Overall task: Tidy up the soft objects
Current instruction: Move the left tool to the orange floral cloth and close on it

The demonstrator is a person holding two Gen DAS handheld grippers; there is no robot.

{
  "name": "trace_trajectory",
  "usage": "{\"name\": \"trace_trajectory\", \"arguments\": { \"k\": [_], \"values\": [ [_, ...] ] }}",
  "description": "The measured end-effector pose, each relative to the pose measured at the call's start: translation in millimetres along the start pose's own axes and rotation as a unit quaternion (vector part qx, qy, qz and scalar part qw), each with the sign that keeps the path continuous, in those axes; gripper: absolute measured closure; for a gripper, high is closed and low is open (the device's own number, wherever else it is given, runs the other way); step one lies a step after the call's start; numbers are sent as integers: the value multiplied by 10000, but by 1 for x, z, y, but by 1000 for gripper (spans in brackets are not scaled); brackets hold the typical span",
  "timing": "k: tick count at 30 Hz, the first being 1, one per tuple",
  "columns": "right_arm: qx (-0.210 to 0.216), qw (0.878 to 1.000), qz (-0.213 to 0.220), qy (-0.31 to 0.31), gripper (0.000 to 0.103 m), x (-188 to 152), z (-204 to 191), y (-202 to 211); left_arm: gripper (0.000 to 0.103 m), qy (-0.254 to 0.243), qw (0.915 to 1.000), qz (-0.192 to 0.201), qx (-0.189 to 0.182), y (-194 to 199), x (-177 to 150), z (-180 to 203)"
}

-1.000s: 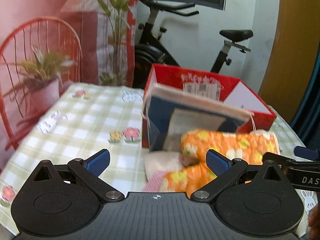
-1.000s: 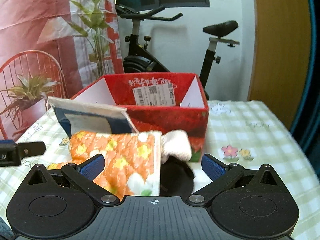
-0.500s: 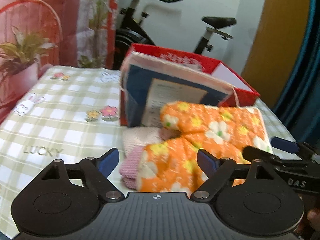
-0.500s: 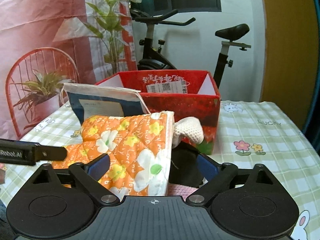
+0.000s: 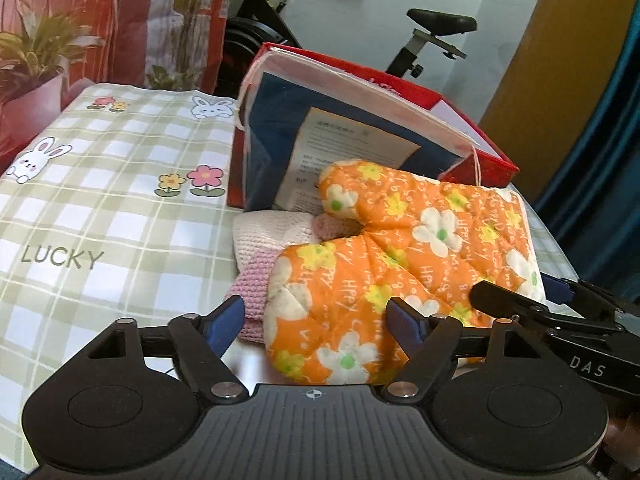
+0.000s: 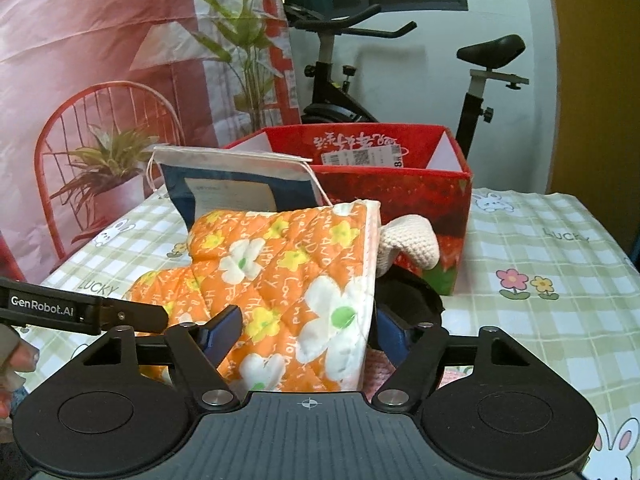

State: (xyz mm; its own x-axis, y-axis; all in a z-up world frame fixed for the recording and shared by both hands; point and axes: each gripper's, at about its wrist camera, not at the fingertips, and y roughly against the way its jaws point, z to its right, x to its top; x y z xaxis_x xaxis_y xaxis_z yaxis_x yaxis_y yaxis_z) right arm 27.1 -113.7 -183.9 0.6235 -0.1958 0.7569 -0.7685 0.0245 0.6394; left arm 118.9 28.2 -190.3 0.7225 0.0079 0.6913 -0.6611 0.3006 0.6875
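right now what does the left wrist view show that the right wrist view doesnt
Only the left wrist view shows the pink knitted piece tucked under the mitt's fingertip end, beside the left gripper.

Only the right wrist view shows the black item beneath the mitt's cuff, the inside of the red box with its label, and the right gripper.

Both show the orange floral oven mitt, the blue bag, a cream knitted piece and the checked tablecloth.

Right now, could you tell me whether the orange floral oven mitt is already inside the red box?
No, the orange floral oven mitt lies on the checked tablecloth in front of the red box, not inside it.
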Motion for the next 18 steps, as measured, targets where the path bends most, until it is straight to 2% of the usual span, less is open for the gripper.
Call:
{"name": "trace_trajectory", "arguments": {
  "k": [2,9,11,15,18],
  "values": [
    [25,10000,2,16,35,0,-1,0,35,14,9999,-28,-121,-2,0,1],
    [89,10000,39,16,38,0,0,2,38,297,9992,-189,-181,-11,-3,-7],
    [89,9999,57,23,43,0,0,3,39,402,9987,-239,-221,-14,-3,-10],
    [115,9998,126,70,51,1,0,6,55,327,9991,-182,-185,-11,-3,-9],
    [160,9994,252,163,64,3,-5,12,72,293,9994,-30,-207,-3,-4,-9]
  ]
}}
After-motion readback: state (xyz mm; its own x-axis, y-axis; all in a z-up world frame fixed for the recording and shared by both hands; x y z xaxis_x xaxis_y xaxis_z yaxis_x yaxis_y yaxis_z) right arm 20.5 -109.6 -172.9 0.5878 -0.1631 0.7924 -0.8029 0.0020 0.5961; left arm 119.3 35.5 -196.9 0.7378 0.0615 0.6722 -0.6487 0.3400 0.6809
